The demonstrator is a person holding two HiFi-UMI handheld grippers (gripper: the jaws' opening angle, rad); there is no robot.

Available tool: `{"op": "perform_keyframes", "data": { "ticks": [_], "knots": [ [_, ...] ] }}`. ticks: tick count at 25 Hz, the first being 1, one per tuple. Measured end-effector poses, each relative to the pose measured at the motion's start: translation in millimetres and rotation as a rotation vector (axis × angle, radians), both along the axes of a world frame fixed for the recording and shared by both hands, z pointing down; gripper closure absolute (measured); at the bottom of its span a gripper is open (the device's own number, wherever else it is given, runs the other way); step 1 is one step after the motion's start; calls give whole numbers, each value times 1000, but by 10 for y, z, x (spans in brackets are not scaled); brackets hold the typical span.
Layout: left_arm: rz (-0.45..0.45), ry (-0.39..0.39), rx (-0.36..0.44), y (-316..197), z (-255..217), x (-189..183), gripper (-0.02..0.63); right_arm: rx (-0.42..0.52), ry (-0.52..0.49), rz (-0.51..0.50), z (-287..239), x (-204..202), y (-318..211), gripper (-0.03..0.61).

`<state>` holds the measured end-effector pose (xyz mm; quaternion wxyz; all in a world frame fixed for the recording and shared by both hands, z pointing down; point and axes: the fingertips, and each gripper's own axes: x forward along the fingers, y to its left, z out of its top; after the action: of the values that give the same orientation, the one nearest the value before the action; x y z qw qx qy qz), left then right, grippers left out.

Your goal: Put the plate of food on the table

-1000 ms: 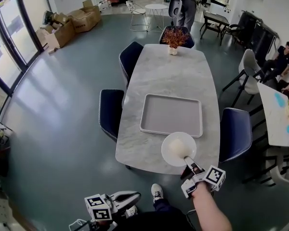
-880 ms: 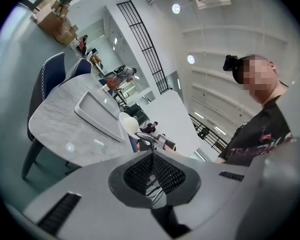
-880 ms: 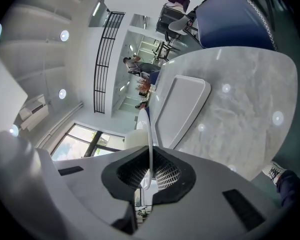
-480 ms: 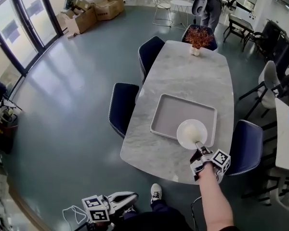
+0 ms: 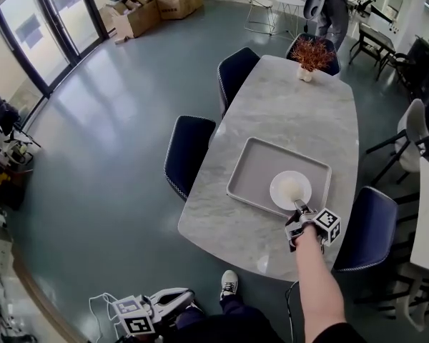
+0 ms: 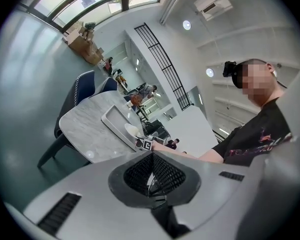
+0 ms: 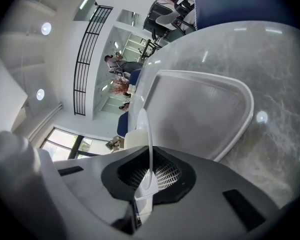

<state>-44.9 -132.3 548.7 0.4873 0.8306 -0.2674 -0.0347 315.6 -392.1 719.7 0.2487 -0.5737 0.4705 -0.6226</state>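
Grey-bodied and low by the person's legs, the left gripper has its two black pads pressed together with nothing between them. Just beyond it, one white shoe stands on the dark floor. The bare right forearm reaches out over the near edge of the grey marbled worktop, and the right gripper is pinched tight on the near rim of the white round plate. The right gripper view shows that thin rim edge-on between the pads. A pale mound of food sits in the middle of the plate. The plate is over the near right part of the grey rectangular tray; whether it touches the tray I cannot tell. Dark blue chairs stand along the worktop's sides. At the far end there's a small white pot with reddish-brown foliage. Further off, brown cardboard boxes lie by the windows and a standing person is near a round white table.
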Motion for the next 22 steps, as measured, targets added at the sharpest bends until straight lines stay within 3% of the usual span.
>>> {"op": "perform_keyframes", "data": {
  "ticks": [11, 22],
  "knots": [
    [-56, -19, -16, 4, 29, -44, 607, -68, 11, 4, 216, 44, -194, 558],
    [-41, -16, -8, -71, 17, -7, 607, -103, 12, 4, 213, 17, -310, 558]
  ]
}}
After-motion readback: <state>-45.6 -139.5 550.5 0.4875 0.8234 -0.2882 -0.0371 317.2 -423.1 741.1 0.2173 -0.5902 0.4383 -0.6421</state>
